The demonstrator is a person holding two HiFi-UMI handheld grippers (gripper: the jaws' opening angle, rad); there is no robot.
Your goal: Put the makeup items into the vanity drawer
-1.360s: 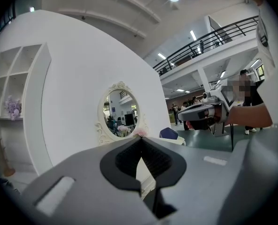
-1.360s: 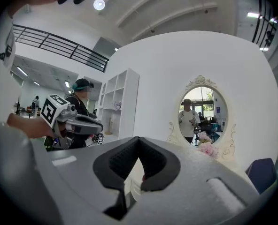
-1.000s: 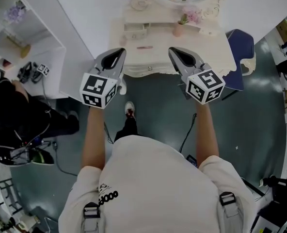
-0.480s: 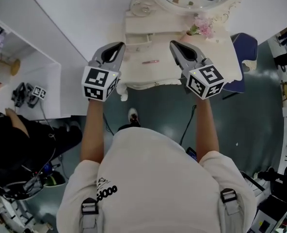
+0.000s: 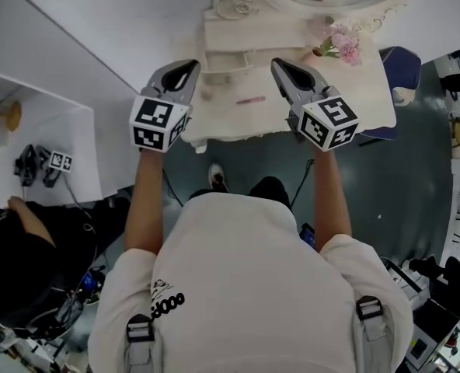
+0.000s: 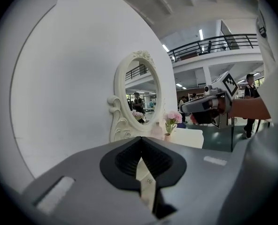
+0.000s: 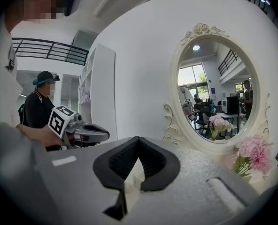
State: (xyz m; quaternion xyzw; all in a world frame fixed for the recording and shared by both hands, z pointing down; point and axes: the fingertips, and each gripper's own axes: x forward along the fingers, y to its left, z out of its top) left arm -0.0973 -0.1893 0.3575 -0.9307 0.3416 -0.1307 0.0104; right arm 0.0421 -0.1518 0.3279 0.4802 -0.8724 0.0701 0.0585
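A cream vanity table [image 5: 354,103] stands in front of me in the head view, with a small drawer unit [image 5: 231,40] at its back under the oval mirror [image 6: 141,93]. A slim pink makeup stick [image 5: 251,99] lies on the tabletop between my two grippers. My left gripper [image 5: 189,67] hovers over the table's left front edge, jaws shut and empty. My right gripper [image 5: 280,65] hovers right of the stick, also shut with nothing in it. Each gripper view shows closed pads and the other gripper off to the side.
Pink flowers in a vase [image 5: 340,45] stand at the table's back right. A blue chair [image 5: 399,70] sits right of the vanity. A white shelf unit [image 5: 36,130] and a person in black [image 5: 20,239] are at the left.
I have stepped toward the vanity. Both grippers moved forward and now reach over its front edge, still shut. The table sits lower in the head view.
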